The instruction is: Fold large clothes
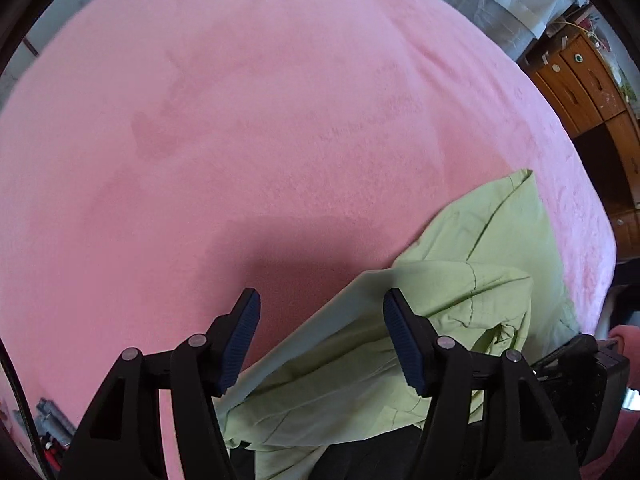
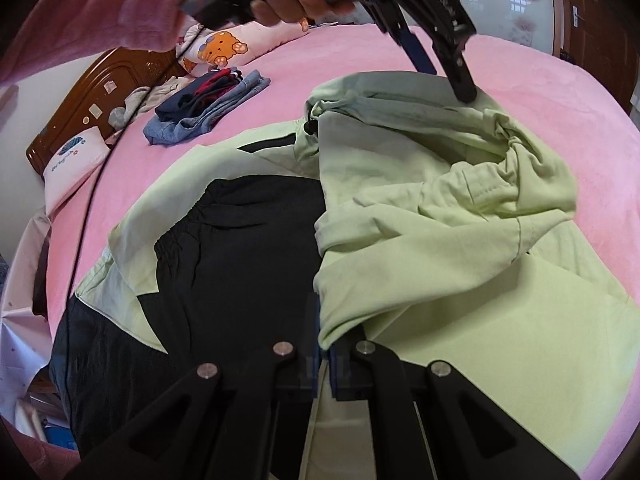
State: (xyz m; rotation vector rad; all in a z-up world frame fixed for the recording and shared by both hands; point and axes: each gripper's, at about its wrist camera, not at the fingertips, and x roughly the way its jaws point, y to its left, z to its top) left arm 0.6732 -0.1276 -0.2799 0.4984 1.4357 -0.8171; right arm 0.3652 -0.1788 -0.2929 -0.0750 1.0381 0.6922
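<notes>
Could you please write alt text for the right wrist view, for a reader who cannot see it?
The right gripper, shut, pinches an edge of a light green and black jacket spread on a pink bed cover. The left gripper reaches over the jacket's far edge; folded clothes lie beyond.

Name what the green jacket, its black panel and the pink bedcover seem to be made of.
Green jacket: probably thin matte woven cotton or blend; it creases softly.
Black panel: likely nylon; faint sheen, fine crinkles.
Pink bedcover: looks like plush fleece; its nap shows brush marks.
</notes>
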